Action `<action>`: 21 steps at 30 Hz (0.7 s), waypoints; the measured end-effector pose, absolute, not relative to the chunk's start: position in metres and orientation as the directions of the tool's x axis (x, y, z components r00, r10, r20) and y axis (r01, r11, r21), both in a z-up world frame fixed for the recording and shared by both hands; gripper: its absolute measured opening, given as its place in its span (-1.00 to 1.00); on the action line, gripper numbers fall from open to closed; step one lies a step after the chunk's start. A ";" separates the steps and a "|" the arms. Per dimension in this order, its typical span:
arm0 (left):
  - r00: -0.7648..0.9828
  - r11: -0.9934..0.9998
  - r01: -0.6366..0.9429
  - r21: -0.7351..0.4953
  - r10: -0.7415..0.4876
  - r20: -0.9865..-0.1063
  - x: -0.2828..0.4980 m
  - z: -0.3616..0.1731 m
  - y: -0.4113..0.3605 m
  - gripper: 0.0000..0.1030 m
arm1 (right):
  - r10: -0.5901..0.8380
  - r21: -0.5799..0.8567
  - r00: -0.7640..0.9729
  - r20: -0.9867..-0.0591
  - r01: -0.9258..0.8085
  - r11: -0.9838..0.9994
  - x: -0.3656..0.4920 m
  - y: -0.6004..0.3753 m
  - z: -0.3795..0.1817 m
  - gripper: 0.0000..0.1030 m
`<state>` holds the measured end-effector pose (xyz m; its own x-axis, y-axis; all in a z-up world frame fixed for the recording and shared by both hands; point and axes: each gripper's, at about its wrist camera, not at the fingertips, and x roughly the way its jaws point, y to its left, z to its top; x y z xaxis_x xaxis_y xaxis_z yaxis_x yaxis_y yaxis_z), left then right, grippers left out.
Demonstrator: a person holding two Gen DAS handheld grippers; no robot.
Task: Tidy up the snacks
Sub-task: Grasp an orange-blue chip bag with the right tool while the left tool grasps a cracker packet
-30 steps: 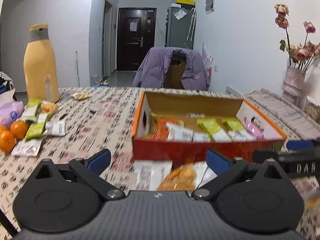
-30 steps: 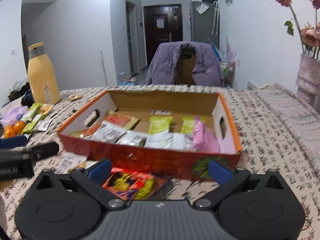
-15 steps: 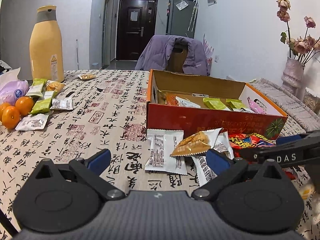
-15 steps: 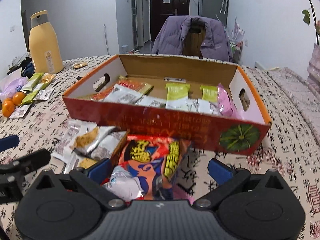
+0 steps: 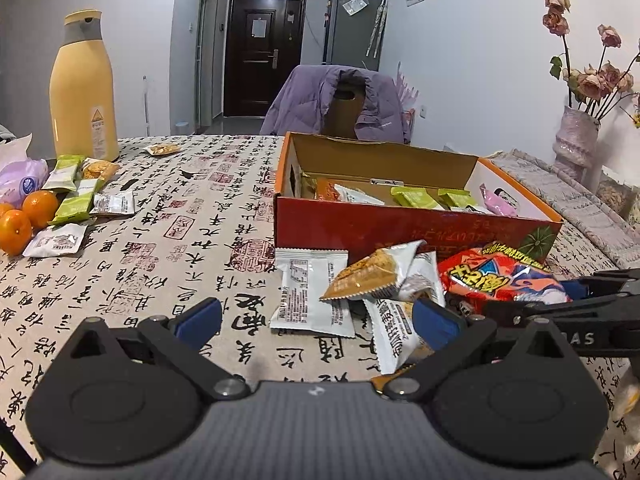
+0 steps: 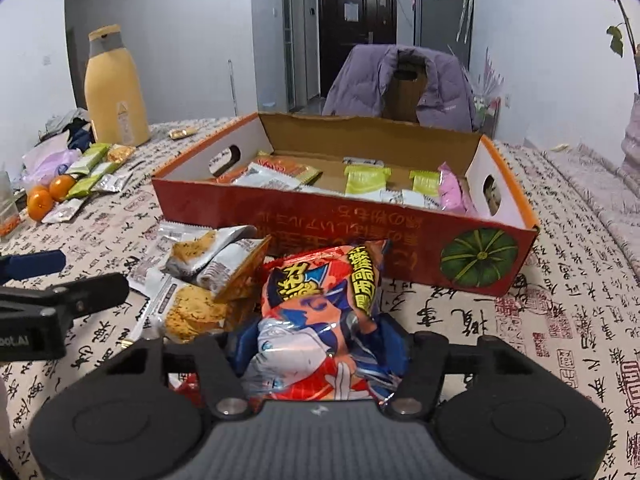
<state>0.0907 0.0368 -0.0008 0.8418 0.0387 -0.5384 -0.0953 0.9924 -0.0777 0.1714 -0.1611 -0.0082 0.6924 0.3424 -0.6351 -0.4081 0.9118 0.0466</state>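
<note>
An open red cardboard box [image 5: 400,232] [image 6: 340,232] on the calligraphy-print tablecloth holds several snack packets. In front of it lies a pile: a white packet [image 5: 308,292], an orange-and-white cracker packet [image 5: 372,276] and a red snack bag [image 6: 316,304] [image 5: 496,280]. My right gripper [image 6: 314,344] is closing, its blue pads pressing both sides of the red bag. My left gripper [image 5: 318,318] is open just short of the white packets, its right finger lying over one of them. In the left wrist view the right gripper [image 5: 592,300] comes in from the right edge.
A tall yellow bottle [image 5: 82,88] stands at the back left. In front of it lie green and white packets [image 5: 76,200] and oranges [image 5: 28,216]. A vase of dried roses [image 5: 576,140] is at the right, and a chair with a purple jacket [image 5: 332,100] stands behind the table.
Both grippers came down toward the pile in front of the box. The right jaws, wide open before, have narrowed onto the red snack bag. The left jaws stay open.
</note>
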 end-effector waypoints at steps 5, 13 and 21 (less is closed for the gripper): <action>0.830 0.994 -0.090 -0.070 0.036 -0.556 0.095 -0.002 0.029 1.00 | 0.365 0.079 0.721 -0.589 -0.397 0.914 0.163 -0.180 -0.003 0.11; 0.799 0.997 -0.064 -0.038 0.029 -0.600 0.112 -0.006 0.005 1.00 | 0.339 0.108 0.790 -0.510 -0.333 0.937 0.151 -0.223 0.004 0.11; 0.754 0.998 -0.066 -0.006 0.046 -0.655 0.136 -0.016 -0.023 1.00 | 0.281 0.133 0.832 -0.479 -0.247 0.960 0.150 -0.261 0.001 0.11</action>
